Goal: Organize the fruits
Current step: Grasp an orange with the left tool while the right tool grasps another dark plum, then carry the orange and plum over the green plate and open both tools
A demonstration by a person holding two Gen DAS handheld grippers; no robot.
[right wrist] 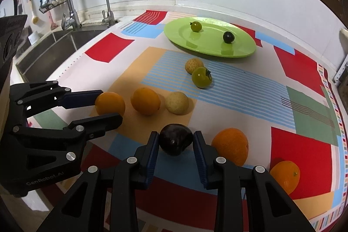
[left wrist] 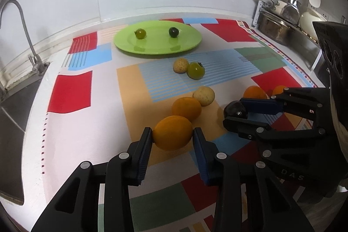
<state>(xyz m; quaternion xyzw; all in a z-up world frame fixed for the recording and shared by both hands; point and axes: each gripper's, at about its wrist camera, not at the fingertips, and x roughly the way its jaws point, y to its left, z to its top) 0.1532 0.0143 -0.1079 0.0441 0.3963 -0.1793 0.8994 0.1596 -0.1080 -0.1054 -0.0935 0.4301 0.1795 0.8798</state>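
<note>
while clamped, left claw (left wrist: pixel 172 138) around orange (left wrist: pixel 173 135)

Oranges (left wrist: pixel 186 108), pale fruits (left wrist: pixel 204 95) and a green tomato (left wrist: pixel 196 70) lie scattered before the green plate (left wrist: pixel 189 45), which holds two small fruits (left wrist: pixel 140 33).

Mid-cloth crowded w/ fruit: tan fruit (right wrist: pixel 176 102) & green tomato (right wrist: pixel 201 77) block direct path to green plate (right wrist: pixel 239 51); left cloth (left wrist: pixel 71 140) side free.

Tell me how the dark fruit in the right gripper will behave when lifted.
The dark fruit looks smooth and glossy, so it may slip between the right gripper's pads. It is roundish, so if dropped it would likely roll on the flat cloth. It looks firm, not floppy.
</note>
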